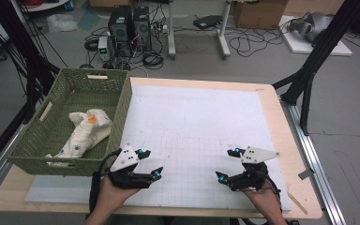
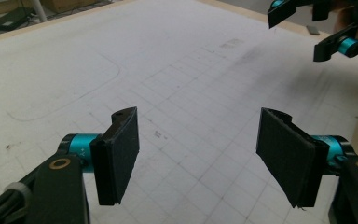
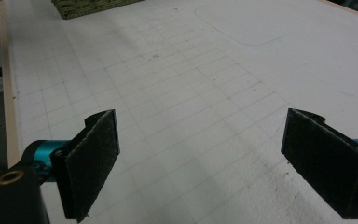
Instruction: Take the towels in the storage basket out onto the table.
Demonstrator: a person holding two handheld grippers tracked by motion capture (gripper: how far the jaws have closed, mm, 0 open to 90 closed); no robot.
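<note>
Both grippers are hovering low over the near part of the white gridded mat (image 1: 197, 122), jaws spread wide and holding nothing: the left gripper (image 1: 151, 164) is sitting near the basket's front right corner, the right gripper (image 1: 228, 165) well apart from it toward the table's right side. In the left gripper view the two black pads (image 2: 116, 154) are standing far apart with bare mat between them, and the right gripper view is showing the same wide gap over bare grid. The thing nearest the work is the white cloth (image 1: 86, 131) with an orange mark, lying crumpled inside the green woven basket (image 1: 122, 101) at the table's left, toward its near right wall. Judging from this, the hands are resting between steps, with the cloth either already deposited or waiting to be picked out. A next move on the cloth would call for the left gripper lifting above the basket's rim, crossing the right wall, then dropping in with jaws wide. Open room is plentiful: the mat's centre and far side are lying bare, while the wooden table edge (image 1: 281, 126) is running close beside the right gripper.
</note>
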